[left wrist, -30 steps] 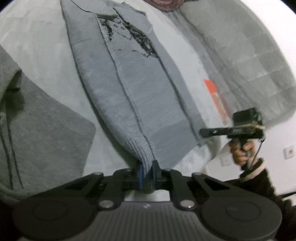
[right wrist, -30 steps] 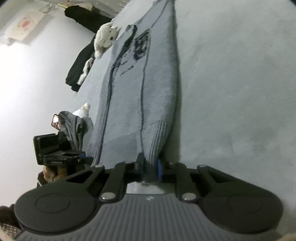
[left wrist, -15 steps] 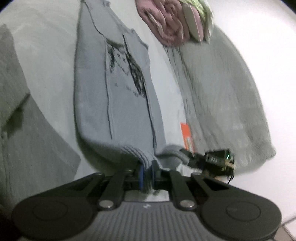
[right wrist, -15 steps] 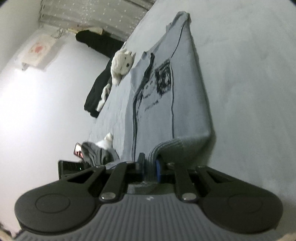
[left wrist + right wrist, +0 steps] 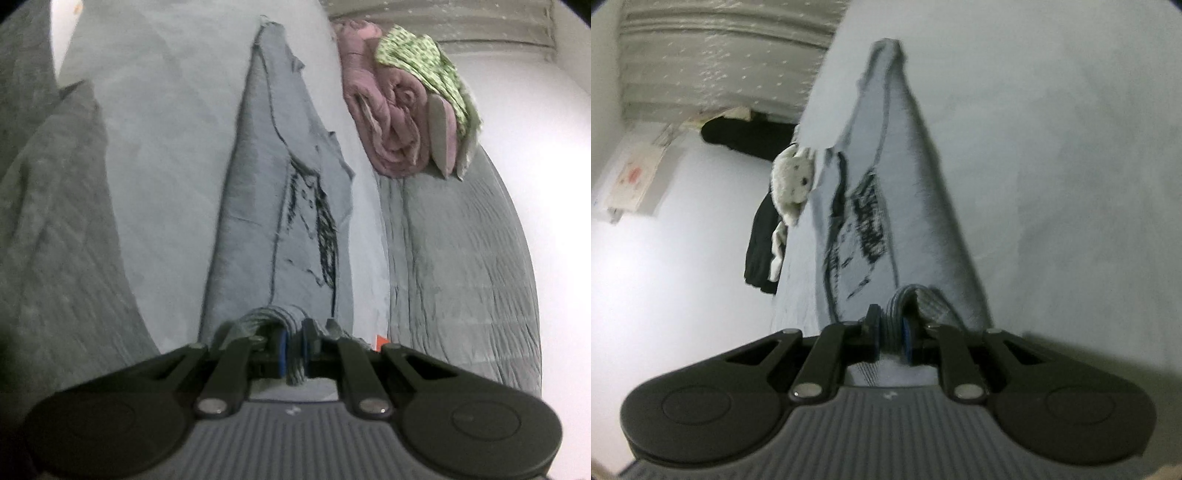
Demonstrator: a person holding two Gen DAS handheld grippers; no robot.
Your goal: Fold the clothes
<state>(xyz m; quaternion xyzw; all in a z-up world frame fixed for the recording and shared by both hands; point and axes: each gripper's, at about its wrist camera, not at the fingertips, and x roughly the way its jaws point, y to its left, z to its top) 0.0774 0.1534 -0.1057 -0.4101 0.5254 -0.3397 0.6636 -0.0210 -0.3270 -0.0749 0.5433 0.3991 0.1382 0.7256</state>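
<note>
Left wrist footage is showing the left gripper (image 5: 293,349) clenching the ribbed hem of a grey knit sweater (image 5: 258,206), the hem bunching between the blue pads at the near edge of the frame. That sweater is lying lengthwise on a pale grey bed (image 5: 162,155), stretching away from the gripper toward the far end, with a dark printed graphic (image 5: 321,229) showing on its right half. A darker grey garment (image 5: 48,229) is lying to the left, and a quilted grey blanket (image 5: 461,266) is spreading out on the right. Beyond that blanket, a rolled pink cloth (image 5: 391,122) is sitting with a green patterned fabric (image 5: 424,66) draped over it. Right wrist footage is showing the right gripper (image 5: 892,332) likewise pinching a folded ribbed part of the same hem, the sweater running away along the bed. A white plush toy (image 5: 792,181) is resting at the bed's left edge, above black clothing (image 5: 761,240) hanging down the side.
</note>
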